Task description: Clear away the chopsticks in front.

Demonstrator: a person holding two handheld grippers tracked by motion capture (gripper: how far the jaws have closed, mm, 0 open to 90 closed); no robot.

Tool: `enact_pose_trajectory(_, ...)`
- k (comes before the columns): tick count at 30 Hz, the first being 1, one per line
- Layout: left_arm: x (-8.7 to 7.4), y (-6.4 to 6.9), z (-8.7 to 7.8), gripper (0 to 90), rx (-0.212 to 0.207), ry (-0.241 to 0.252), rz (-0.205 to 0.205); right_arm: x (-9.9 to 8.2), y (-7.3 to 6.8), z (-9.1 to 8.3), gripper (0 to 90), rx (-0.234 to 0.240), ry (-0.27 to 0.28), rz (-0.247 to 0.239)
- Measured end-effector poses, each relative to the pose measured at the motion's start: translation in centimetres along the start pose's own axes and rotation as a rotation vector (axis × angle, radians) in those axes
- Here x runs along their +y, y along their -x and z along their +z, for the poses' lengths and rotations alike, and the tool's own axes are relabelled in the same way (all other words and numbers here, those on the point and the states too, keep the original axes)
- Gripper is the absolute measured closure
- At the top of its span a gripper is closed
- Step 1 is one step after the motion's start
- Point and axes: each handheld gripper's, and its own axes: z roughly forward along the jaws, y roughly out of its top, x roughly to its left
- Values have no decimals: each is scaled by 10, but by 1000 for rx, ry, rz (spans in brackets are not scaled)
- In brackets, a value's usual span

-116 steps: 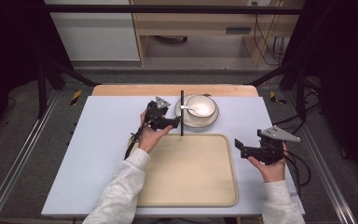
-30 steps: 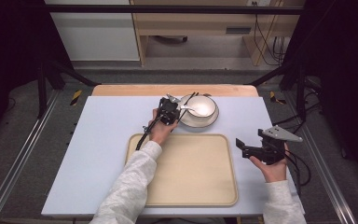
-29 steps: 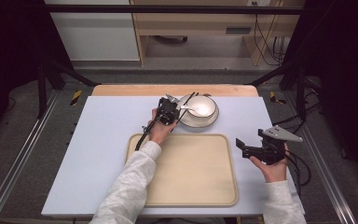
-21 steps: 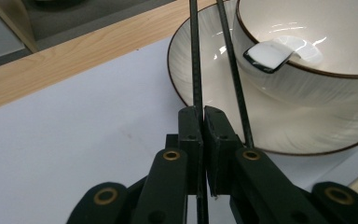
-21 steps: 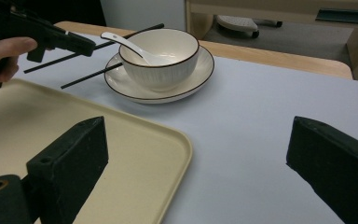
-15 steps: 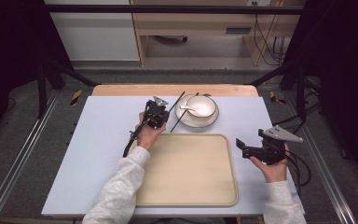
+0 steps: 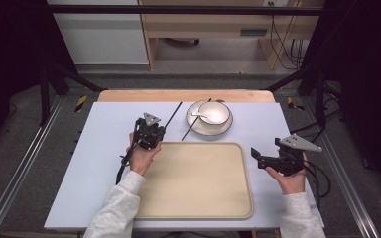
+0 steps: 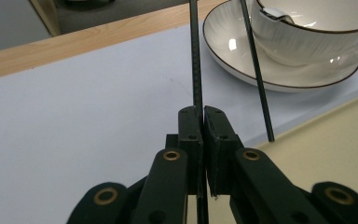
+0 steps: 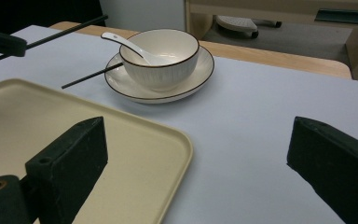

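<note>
With the left hand-held gripper (image 7: 151,131) clamped on one black chopstick (image 8: 195,60) left of centre and the right hand-held gripper (image 7: 263,159) wide open at lower right, keep the stick level while lowering it beside the second chopstick (image 7: 194,121) leaning on the saucer (image 7: 226,129).

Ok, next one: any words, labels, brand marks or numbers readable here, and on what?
None can be read: the bowl, plate, spoon, tray, chopsticks and both grippers carry no visible print.
</note>
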Motion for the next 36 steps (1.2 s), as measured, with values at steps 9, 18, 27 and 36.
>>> enact_pose_trajectory(9, -25, 9, -33, 857, 44, 27, -21, 0, 0, -1, 54, -1, 6, -1)
enact_pose_trajectory(18, -47, 16, -55, 857, 70, 50, -66, 1, -1, -3, 54, 1, 9, 1)
enact_pose_trajectory(27, -83, 22, -76, 857, 73, 67, -156, 0, -2, -2, 54, 4, 4, -1)
enact_pose_trajectory(36, -117, 31, -97, 857, 144, 59, -206, 0, -4, 0, 55, 6, -1, -4)
